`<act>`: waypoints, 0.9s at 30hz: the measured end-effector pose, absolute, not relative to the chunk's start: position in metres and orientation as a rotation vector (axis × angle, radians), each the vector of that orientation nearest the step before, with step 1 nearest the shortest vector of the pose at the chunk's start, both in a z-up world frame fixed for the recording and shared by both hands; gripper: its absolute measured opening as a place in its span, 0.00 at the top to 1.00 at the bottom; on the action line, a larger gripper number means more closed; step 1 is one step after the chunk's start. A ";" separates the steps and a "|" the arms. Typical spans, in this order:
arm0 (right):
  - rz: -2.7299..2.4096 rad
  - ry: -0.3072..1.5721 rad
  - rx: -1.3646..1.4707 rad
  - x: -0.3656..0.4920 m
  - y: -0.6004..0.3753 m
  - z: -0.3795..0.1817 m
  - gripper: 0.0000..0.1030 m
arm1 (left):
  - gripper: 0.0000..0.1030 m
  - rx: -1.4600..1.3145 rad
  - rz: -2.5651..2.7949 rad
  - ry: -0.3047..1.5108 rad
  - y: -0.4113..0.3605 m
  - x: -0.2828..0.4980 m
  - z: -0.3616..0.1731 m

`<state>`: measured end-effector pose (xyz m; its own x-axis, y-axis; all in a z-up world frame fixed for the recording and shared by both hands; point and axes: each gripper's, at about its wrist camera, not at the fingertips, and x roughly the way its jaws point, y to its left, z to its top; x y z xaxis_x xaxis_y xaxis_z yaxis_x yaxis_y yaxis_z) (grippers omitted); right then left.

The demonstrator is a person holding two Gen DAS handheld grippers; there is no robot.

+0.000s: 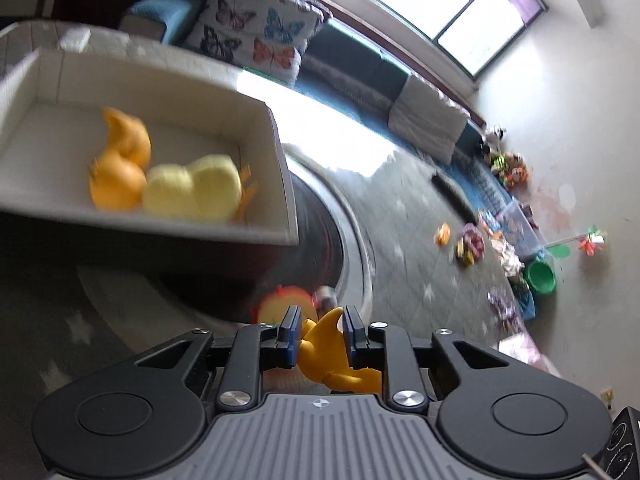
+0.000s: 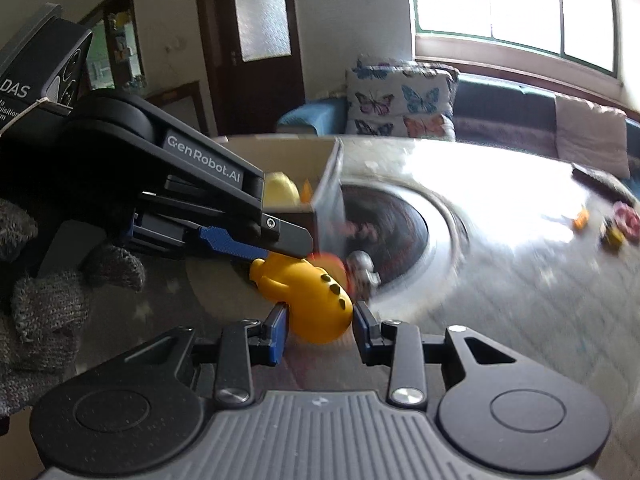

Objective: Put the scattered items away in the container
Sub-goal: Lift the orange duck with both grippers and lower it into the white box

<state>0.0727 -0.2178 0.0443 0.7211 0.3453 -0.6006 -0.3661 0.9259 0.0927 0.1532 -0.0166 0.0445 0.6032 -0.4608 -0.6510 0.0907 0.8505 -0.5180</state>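
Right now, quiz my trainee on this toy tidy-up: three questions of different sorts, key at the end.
1. True or false: the box already holds toys.
2. Which gripper's fingers sit either side of the yellow toy? A) left gripper only B) right gripper only C) both
3. Fill in: the cushion on the sofa is printed with ____.

Key: 1 true; 2 C; 3 butterflies.

A yellow rubber toy [image 2: 316,300], smooth with small dark spots on its back, lies tilted at 6 o'clock in the right wrist view. The open white box [image 1: 280,152] at 10 o'clock holds an orange toy [image 1: 120,160] touching a pale yellow one [image 1: 192,192].
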 end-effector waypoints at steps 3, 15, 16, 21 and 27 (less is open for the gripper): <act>0.413 0.625 -0.046 0.088 -0.206 0.053 0.67 | 0.77 -0.476 -0.312 0.843 -0.007 0.166 0.053; 0.473 0.605 -0.149 0.151 -0.173 0.059 0.67 | 0.77 -0.553 -0.229 0.813 0.026 0.215 0.053; 0.474 0.609 -0.160 0.153 -0.171 0.058 0.67 | 0.77 -0.557 -0.226 0.817 0.026 0.217 0.050; 0.462 0.617 -0.165 0.159 -0.171 0.054 0.67 | 0.79 -0.569 -0.218 0.837 0.027 0.222 0.039; 0.463 0.620 -0.161 0.163 -0.170 0.054 0.67 | 0.78 -0.570 -0.207 0.855 0.027 0.222 0.032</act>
<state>0.1632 -0.1697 0.0536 0.7159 0.3688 -0.5929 -0.4637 0.8860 -0.0088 0.2225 0.0272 0.0319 0.6470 -0.3931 -0.6533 -0.0517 0.8323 -0.5520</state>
